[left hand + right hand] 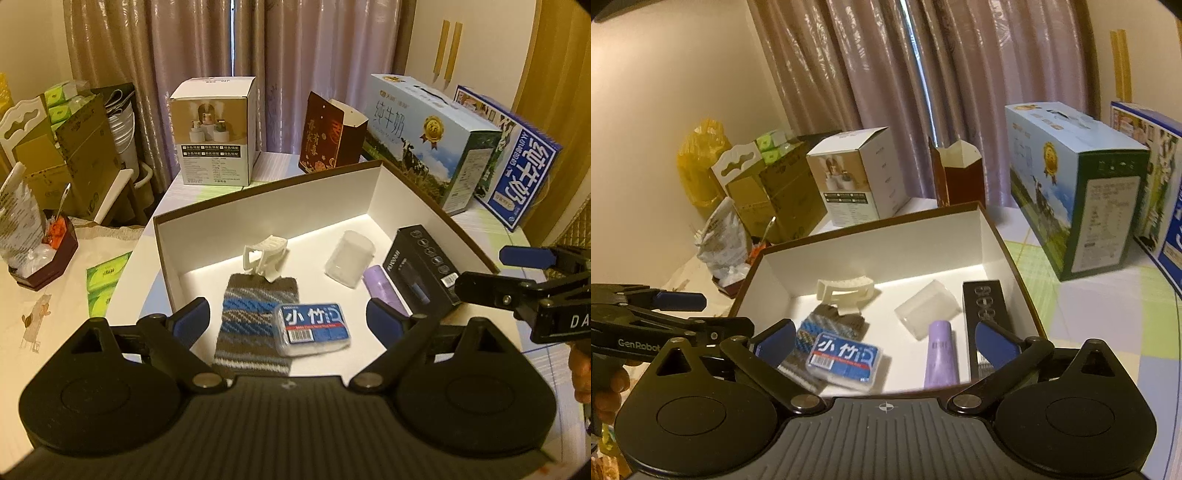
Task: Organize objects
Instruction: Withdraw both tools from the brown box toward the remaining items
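An open white cardboard box (277, 218) (879, 247) holds several items. Inside lie a white hair claw (266, 256) (846, 290), a striped knitted pouch (251, 317) (812, 332), a blue-labelled plastic case (312, 328) (844, 360), a clear plastic cup on its side (349, 262) (927, 306), a purple tube (382, 288) (940, 354) and a black carton (424, 266) (984, 310). My left gripper (288, 319) (714, 314) hovers open above the box's near left part, holding nothing. My right gripper (884, 339) (493, 271) is open and empty over the near right edge.
Behind the box stand a white cube carton (214, 133), a dark red gift bag (328, 133) and two milk cartons (432, 136) (517, 158). To the left are a green tissue pack (105, 288), a dark hexagonal holder (44, 258) and stacked cardboard boxes (74, 147).
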`<state>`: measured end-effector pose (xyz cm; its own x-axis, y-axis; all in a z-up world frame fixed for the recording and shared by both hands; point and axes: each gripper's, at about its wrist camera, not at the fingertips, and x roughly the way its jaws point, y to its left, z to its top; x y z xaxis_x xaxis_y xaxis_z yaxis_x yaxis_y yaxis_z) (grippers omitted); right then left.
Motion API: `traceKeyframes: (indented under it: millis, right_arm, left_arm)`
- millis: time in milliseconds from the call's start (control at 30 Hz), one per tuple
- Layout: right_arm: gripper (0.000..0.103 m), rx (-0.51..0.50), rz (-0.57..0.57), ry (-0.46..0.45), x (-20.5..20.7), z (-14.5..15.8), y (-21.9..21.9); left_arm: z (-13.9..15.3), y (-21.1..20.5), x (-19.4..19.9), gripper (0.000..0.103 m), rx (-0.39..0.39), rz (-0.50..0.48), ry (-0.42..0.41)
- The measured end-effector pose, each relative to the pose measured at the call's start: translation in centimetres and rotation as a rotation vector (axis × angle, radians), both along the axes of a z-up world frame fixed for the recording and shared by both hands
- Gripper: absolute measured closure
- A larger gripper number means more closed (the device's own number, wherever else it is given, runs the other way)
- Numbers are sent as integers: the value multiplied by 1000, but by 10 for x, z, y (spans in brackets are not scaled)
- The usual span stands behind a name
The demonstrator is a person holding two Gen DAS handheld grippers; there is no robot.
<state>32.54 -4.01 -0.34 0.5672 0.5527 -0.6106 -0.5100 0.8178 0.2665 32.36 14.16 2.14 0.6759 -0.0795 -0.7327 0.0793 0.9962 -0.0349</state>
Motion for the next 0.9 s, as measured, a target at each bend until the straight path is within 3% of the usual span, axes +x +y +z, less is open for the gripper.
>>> traceKeyframes:
  millis: [433,900]
  right_arm:
    - [2,-2,-7,30,-52,-2,-21]
    - [2,-8,6,40,-84,-3,-31]
  left_arm:
    - [-7,-10,-53,13,-36,10,33]
    - [-8,-20,-92,13,-21,19,40]
